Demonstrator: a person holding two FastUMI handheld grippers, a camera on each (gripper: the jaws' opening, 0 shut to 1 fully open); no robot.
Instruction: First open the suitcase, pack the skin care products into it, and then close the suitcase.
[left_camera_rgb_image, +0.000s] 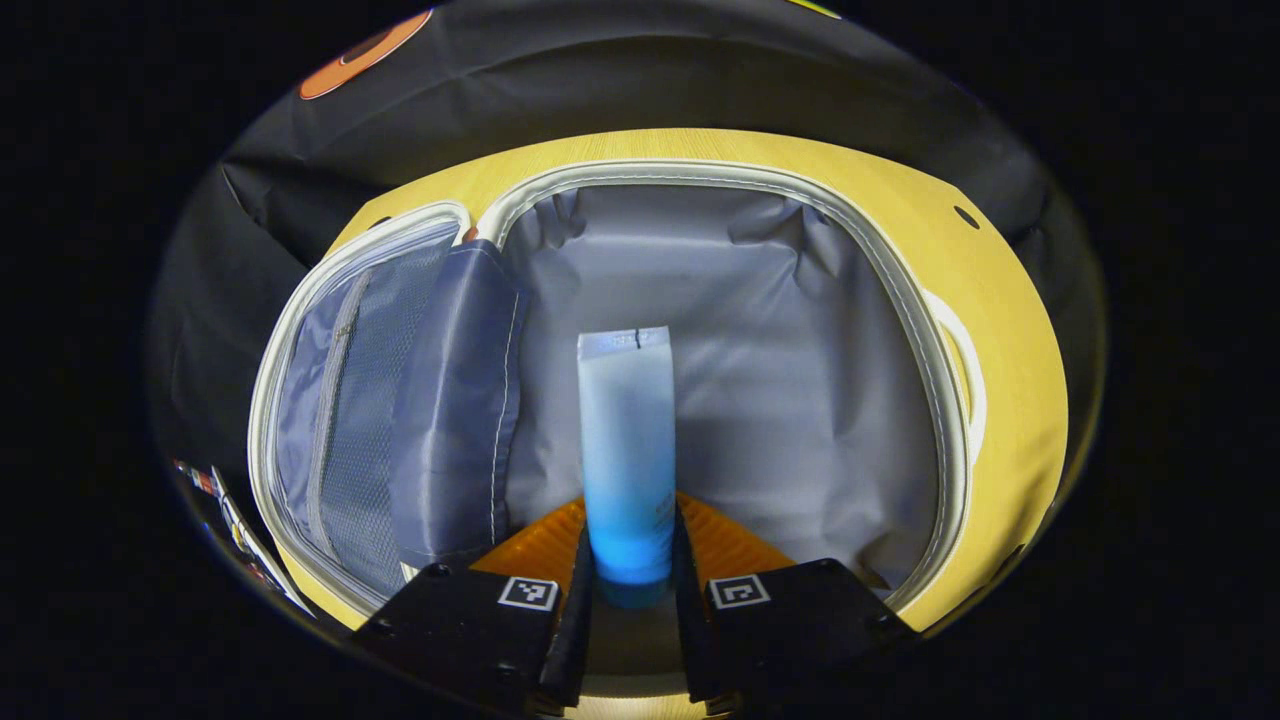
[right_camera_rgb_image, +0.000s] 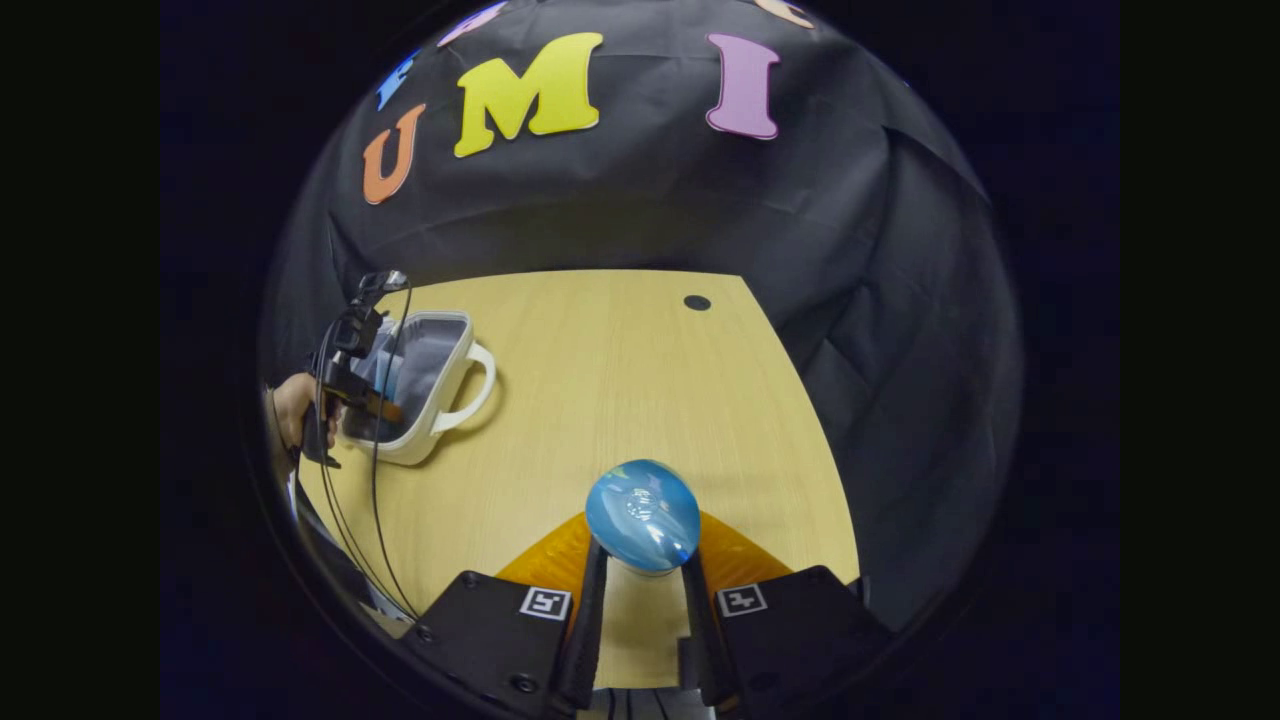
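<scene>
Tube (left_camera_rgb_image: 627, 450) pinched in my left gripper (left_camera_rgb_image: 630, 570) jaws over open suitcase (left_camera_rgb_image: 900, 300), centre frame | right gripper (right_camera_rgb_image: 643, 570) jaws pinching, I think, a blue-capped bottle (right_camera_rgb_image: 642, 515) above worktop (right_camera_rgb_image: 620, 380)

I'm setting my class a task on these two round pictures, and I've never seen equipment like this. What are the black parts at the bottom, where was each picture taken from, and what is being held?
No robot is here: a person holds a two-finger gripper in each hand. Each gripper carries a wide-angle camera looking forward along its own fingers, which are the black parts at the bottom.

In the left gripper view, the left gripper clamps a blue tube above the open suitcase, whose grey lining and mesh pocket show.

In the right gripper view, the right gripper is closed on a round blue-capped container over the wooden table. Farther off at the left you see the same suitcase, with the person's hand holding the other gripper over it.

So two skin care items are held, not yet packed.
</scene>
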